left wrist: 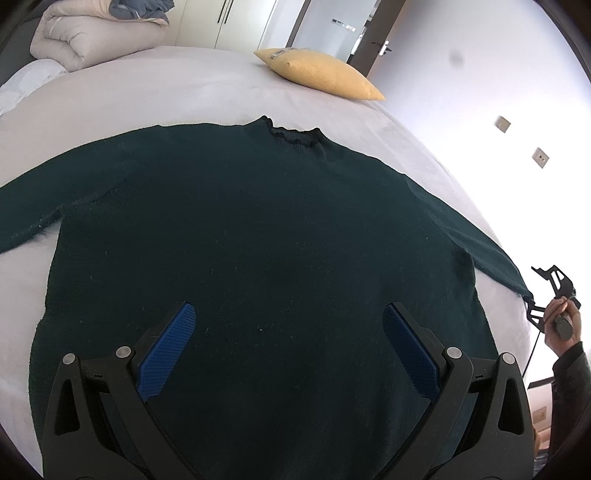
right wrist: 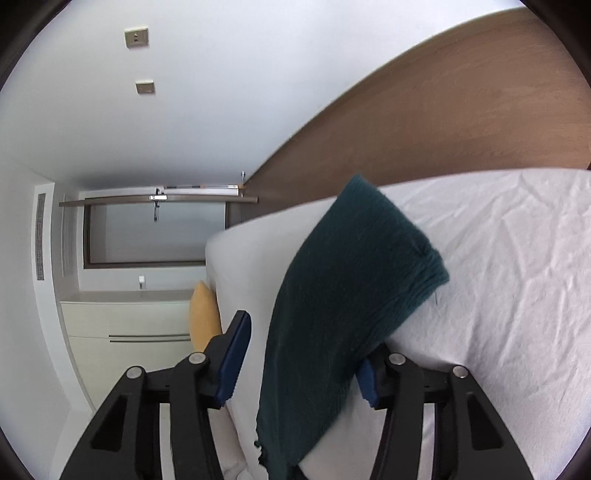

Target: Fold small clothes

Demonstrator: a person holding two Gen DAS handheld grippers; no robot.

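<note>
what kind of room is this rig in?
Almost certainly a bedroom. The dark green sweater lies spread on a white-sheeted bed with a wooden headboard. A rolled duvet and a yellow pillow sit on the bed, with wardrobe doors behind.

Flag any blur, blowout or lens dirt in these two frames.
Left wrist: wall at right blown out to white, dark smudge on the lens, heavy fisheye bending of the bed; the sweater reads nearly black. Right wrist: sleeve slightly soft, likely motion blur; sheet creases sharp, exposure even.
</note>
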